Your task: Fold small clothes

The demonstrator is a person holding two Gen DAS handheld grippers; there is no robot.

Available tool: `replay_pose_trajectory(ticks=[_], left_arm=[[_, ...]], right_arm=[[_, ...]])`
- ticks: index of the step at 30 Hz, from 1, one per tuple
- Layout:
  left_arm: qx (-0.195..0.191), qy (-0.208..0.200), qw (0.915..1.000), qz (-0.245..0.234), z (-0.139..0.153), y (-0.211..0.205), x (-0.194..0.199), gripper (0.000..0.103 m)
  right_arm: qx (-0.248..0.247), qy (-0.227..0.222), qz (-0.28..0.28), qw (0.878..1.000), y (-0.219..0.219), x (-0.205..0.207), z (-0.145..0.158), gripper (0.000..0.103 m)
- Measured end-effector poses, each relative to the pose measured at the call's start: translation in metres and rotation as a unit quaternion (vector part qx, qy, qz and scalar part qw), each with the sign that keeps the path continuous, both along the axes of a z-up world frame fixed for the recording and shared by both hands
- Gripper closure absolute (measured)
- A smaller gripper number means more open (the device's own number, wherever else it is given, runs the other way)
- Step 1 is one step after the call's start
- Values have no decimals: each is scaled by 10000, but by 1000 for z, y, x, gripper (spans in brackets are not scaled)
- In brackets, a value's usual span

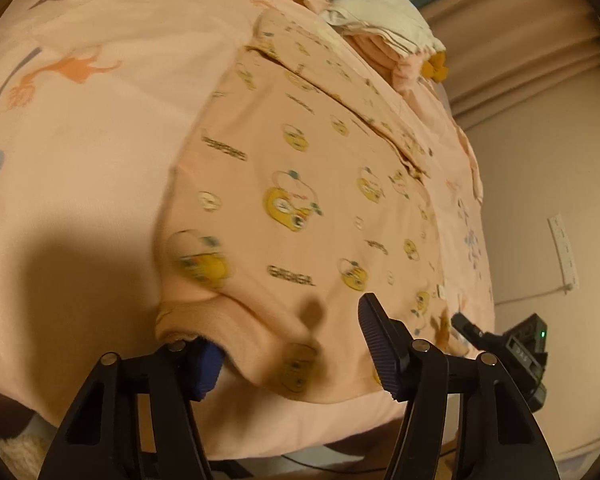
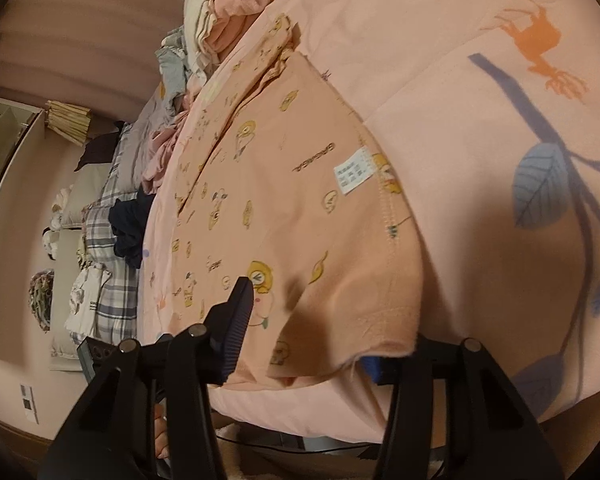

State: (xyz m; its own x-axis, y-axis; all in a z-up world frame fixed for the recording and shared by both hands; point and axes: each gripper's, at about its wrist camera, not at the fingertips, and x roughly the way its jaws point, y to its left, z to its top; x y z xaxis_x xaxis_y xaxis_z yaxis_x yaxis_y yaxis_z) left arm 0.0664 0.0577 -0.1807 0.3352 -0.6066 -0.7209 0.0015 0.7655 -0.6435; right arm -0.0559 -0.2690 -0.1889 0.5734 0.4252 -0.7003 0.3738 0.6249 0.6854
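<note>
A small peach garment printed with yellow cartoon characters lies spread flat on a bed covered by a pale pink sheet, its lower hem reaching the bed's near edge. In the left wrist view, the left gripper has its jaws spread wide over that hem: the left finger, with a blue pad, is tucked under a lifted fold at the garment's near left corner, while the right finger stands above the cloth, apart from it, so nothing is clamped. The right wrist view shows the same garment from its other side, with a white care label showing near its side seam. The right gripper is also wide open at the near edge of the bed: its right finger's blue pad sits just beneath the garment's frayed near corner, and its left finger rises over the printed cloth. Whether that finger touches the fabric cannot be told. A heap of other clothes is piled at the far edge of the bed.
</note>
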Motion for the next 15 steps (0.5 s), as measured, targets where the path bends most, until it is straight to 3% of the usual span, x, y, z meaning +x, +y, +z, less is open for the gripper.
replay_pose_trajectory(ticks=[4, 9, 12, 15], left_arm=[[-189, 96, 9996, 202, -5, 19, -3, 40], [-632, 283, 9969, 376, -9, 26, -3, 40], [-852, 289, 9955, 291, -2, 21, -6, 40], [-349, 211, 9983, 416, 4, 25, -11, 40]], right_arm=[[-147, 2, -179, 9997, -10, -8, 1, 54], [190, -46, -381, 9991, -15, -8, -6, 54], [-2, -76, -265, 9996, -4, -4, 1, 54], [-208, -49, -64, 9998, 4, -1, 6, 54]])
